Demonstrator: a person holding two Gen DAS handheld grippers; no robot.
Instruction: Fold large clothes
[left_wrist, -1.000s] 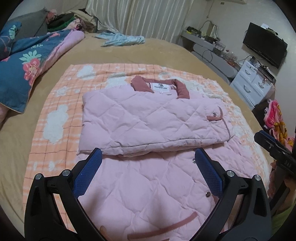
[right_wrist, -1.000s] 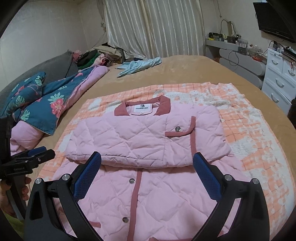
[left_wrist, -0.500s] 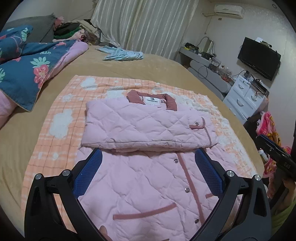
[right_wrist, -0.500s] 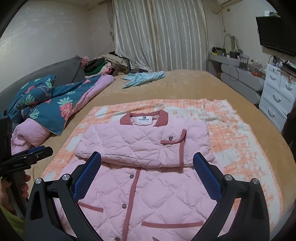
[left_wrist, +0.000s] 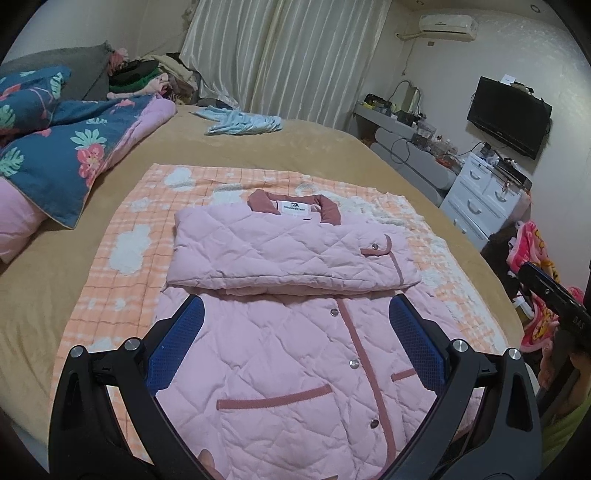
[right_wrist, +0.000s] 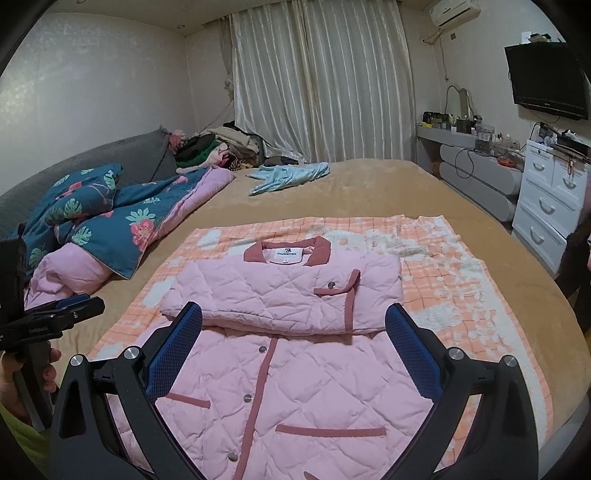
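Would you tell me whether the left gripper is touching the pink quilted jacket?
Apart: the right wrist view shows the left gripper held off beside the pink quilted jacket, empty.

**Pink jacket lies half-folded on the bed**

The right gripper (right_wrist: 293, 328) hangs above the pink quilted jacket (right_wrist: 288, 373), jaws spread wide and empty. The jacket's sleeves are folded across its chest, on an orange checked blanket (right_wrist: 454, 280) over the tan bed (right_wrist: 369, 184). The left gripper (right_wrist: 55, 317) shows at left.

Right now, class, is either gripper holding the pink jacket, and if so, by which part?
Nothing is held. The left gripper and the right gripper are both open above the pink jacket, with no fabric between their fingers.
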